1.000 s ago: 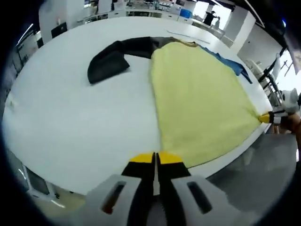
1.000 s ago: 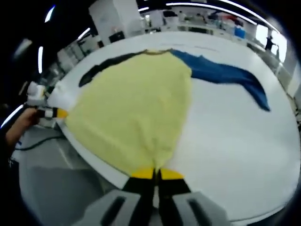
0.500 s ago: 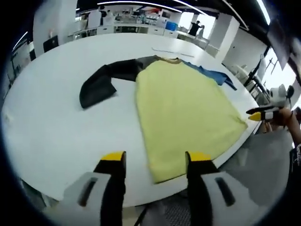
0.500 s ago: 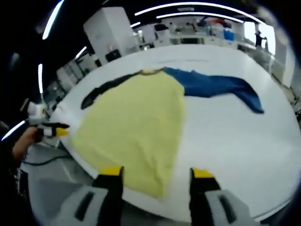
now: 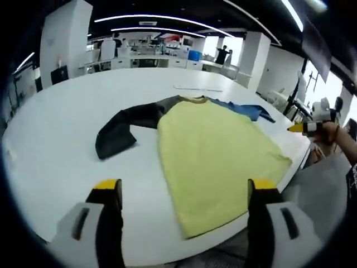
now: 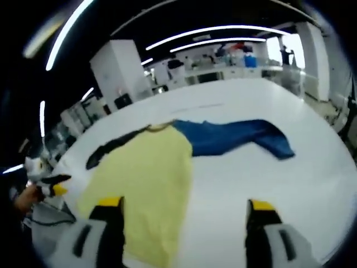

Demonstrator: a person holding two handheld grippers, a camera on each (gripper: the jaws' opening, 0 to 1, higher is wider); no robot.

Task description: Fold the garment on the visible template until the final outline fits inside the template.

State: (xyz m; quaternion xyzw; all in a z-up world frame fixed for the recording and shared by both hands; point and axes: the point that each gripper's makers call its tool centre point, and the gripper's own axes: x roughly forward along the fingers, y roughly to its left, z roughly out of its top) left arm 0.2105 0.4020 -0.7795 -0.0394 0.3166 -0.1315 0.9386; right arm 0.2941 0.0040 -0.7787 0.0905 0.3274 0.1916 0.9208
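Note:
A garment with a yellow body [image 5: 215,151] lies flat on the white table [image 5: 61,134], its hem toward me. Its dark sleeve [image 5: 120,129] bends off to the left and its blue sleeve [image 5: 245,109] stretches right. In the right gripper view the yellow body [image 6: 148,178] sits at left and the blue sleeve [image 6: 240,137] runs across the middle. My left gripper [image 5: 186,192] hangs open above the hem, holding nothing. My right gripper [image 6: 184,211] is open too, above the table by the hem. The right gripper [image 5: 304,127] shows at the far right, in a hand.
A thin pale strip [image 5: 196,89] lies on the table beyond the collar. Benches, white cabinets [image 6: 120,75] and people stand in the background. The table's near edge [image 5: 167,262] runs just under my jaws. The left gripper [image 6: 50,181] shows at the left, in a hand.
Both grippers opened and let go of the yellow hem, then lifted up and back from the table. The hem now lies flat on the table.

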